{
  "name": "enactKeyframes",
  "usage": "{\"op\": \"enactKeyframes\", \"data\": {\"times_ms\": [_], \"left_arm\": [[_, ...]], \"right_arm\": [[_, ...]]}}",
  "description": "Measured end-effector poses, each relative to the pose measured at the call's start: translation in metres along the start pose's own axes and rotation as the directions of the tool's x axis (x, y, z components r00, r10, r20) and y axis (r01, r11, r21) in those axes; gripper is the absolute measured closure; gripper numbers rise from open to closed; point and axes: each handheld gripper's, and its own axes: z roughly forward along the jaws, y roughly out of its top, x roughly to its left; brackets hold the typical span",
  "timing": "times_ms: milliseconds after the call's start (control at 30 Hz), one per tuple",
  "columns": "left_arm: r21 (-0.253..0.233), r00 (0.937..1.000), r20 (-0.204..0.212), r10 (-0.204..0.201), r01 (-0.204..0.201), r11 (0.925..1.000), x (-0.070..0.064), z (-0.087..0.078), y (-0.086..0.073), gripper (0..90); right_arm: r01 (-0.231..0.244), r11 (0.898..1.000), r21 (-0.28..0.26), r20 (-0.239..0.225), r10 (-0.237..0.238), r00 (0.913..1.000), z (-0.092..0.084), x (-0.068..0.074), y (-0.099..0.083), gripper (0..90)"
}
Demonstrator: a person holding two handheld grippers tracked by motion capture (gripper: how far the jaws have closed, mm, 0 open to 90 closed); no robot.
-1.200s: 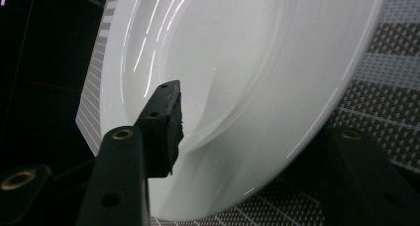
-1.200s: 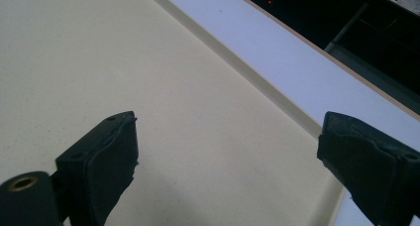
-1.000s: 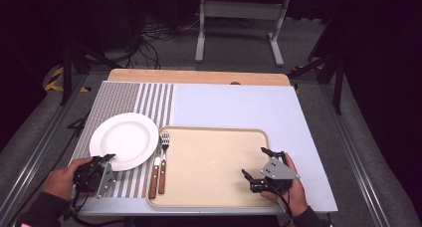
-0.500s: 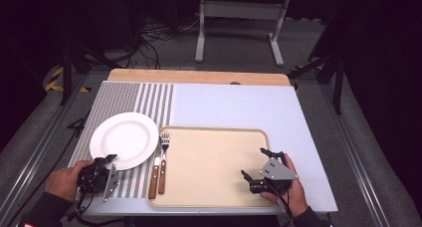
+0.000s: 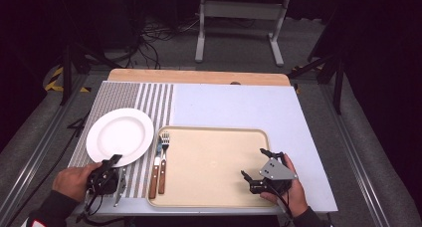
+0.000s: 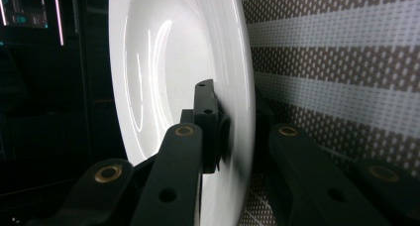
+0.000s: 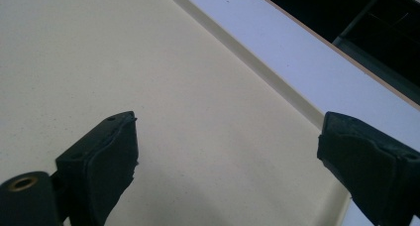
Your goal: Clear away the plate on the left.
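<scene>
We have the left tool [image 5: 110,168] clamped on the near rim of the white plate [image 5: 120,136], its jaws having just been closing, one above and one below the rim. The plate sits on the striped mat [image 5: 149,95] by the surface's left edge, just beside the tray [image 5: 214,167]. To lift well, we should raise it level and slowly, clearing the fork [image 5: 164,162] and knife [image 5: 156,165]. Our right tool [image 5: 254,167] waits over the tray, jaws apart and empty.

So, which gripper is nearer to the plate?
Left. The left gripper is clamped on the rim of the plate; the right gripper hovers open over the tray, far away.
</scene>
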Motion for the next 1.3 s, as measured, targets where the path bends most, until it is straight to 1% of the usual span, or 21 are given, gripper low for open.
{"op": "enactKeyframes", "data": {"times_ms": [33, 200, 267, 300, 400, 467, 533, 567, 633, 700, 767, 800, 833, 867, 900, 933, 1033, 1200, 1233, 1300], "left_arm": [[-0.002, 1.0, -0.002, 0.002, -0.002, 1.0, 0.001, 0.0, 0.001, 81.9], [0.019, 1.0, -0.002, -0.005, 0.005, 0.9998, 0.001, 0.002, 0.003, 81.9], [0.02, 0.9999, -0.008, -0.013, 0.013, 0.9997, 0.001, 0.002, 0.003, 81.9], [0.01, 0.9995, -0.004, -0.03, 0.03, 0.9995, 0.002, 0.002, 0.002, 81.9], [0.008, 0.9995, -0.006, -0.03, 0.03, 0.9995, 0.004, 0.002, 0.001, 81.9], [0.016, 0.9993, -0.012, -0.035, 0.035, 0.9992, 0.004, 0.001, 0.001, 81.9], [0.017, 0.9994, -0.015, -0.032, 0.032, 0.9993, 0.006, 0.001, 0.0, 81.9], [0.02, 0.9989, -0.022, -0.041, 0.041, 0.999, 0.006, 0.001, 0.0, 81.8], [0.028, 0.999, -0.019, -0.041, 0.042, 0.9987, 0.008, 0.0, 0.0, 81.9], [0.032, 0.9982, -0.025, -0.055, 0.055, 0.998, 0.01, 0.0, 0.0, 81.9], [0.032, 0.9983, -0.029, -0.051, 0.052, 0.9981, 0.014, 0.0, 0.0, 81.9], [0.032, 0.9974, -0.027, -0.067, 0.068, 0.9972, 0.015, 0.0, 0.0, 81.9], [0.032, 0.9974, -0.027, -0.067, 0.068, 0.9972, 0.015, 0.0, 0.0, 81.9], [0.03, 0.9964, -0.027, -0.08, 0.081, 0.9963, 0.018, 0.0, -0.001, 81.8], [0.026, 0.9964, -0.024, -0.081, 0.081, 0.9963, 0.019, 0.001, -0.002, 81.8], [0.026, 0.9956, -0.023, -0.091, 0.091, 0.9955, 0.02, 0.001, -0.002, 81.8], [0.034, 0.9952, -0.025, -0.095, 0.096, 0.9948, 0.022, 0.002, -0.003, 81.9], [0.042, 0.992, -0.029, -0.123, 0.124, 0.9914, 0.027, 0.0, -0.002, 81.8], [0.037, 0.9925, -0.029, -0.118, 0.119, 0.9921, 0.028, 0.0, 0.0, 81.8], [0.033, 0.9909, -0.027, -0.132, 0.133, 0.9906, 0.03, -0.002, 0.001, 81.8]], "right_arm": [[0.002, 1.0, 0.002, -0.001, -0.002, 1.0, 0.0, 0.0, 0.0, 9.6], [0.002, 1.0, 0.001, 0.003, -0.002, 1.0, 0.001, 0.0, 0.0, 9.5], [0.002, 1.0, 0.002, 0.005, -0.002, 1.0, 0.0, 0.0, 0.0, 9.5], [0.002, 1.0, 0.002, 0.006, -0.002, 1.0, 0.0, 0.0, 0.0, 9.5], [0.001, 1.0, -0.005, 0.01, -0.001, 0.9999, 0.0, -0.001, 0.0, 9.7], [0.0, 1.0, -0.005, 0.014, 0.0, 0.9999, 0.0, -0.001, 0.0, 9.7], [-0.001, 1.0, -0.004, 0.012, 0.001, 0.9999, 0.0, -0.001, 0.0, 9.7], [0.001, 1.0, -0.004, 0.014, -0.001, 0.9999, 0.0, -0.001, 0.0, 9.7], [-0.002, 1.0, -0.008, 0.017, 0.002, 0.9999, 0.0, -0.001, 0.0, 9.7], [-0.003, 1.0, -0.015, 0.025, 0.003, 0.9997, -0.001, -0.001, 0.0, 9.7], [-0.008, 1.0, -0.019, 0.034, 0.009, 0.9994, -0.002, -0.002, 0.0, 9.6], [-0.012, 1.0, -0.022, 0.038, 0.013, 0.9992, -0.002, -0.003, 0.0, 9.6], [-0.014, 1.0, -0.024, 0.041, 0.015, 0.9991, -0.002, -0.003, 0.0, 9.6], [-0.015, 1.0, -0.026, 0.044, 0.016, 0.9989, -0.003, -0.004, 0.0, 9.5], [-0.015, 1.0, -0.027, 0.045, 0.016, 0.9988, -0.003, -0.004, 0.0, 9.5], [-0.014, 1.0, -0.028, 0.046, 0.016, 0.9988, -0.003, -0.004, 0.0, 9.6], [-0.021, 0.999, -0.03, 0.045, 0.022, 0.9988, -0.003, -0.005, 0.0, 9.5], [-0.015, 0.999, -0.03, 0.037, 0.016, 0.9992, -0.002, -0.004, 0.0, 9.5], [-0.015, 0.999, -0.031, 0.033, 0.016, 0.9993, -0.003, -0.004, 0.0, 9.5], [-0.011, 0.999, -0.031, 0.034, 0.012, 0.9994, -0.003, -0.003, 0.001, 9.5]]}}
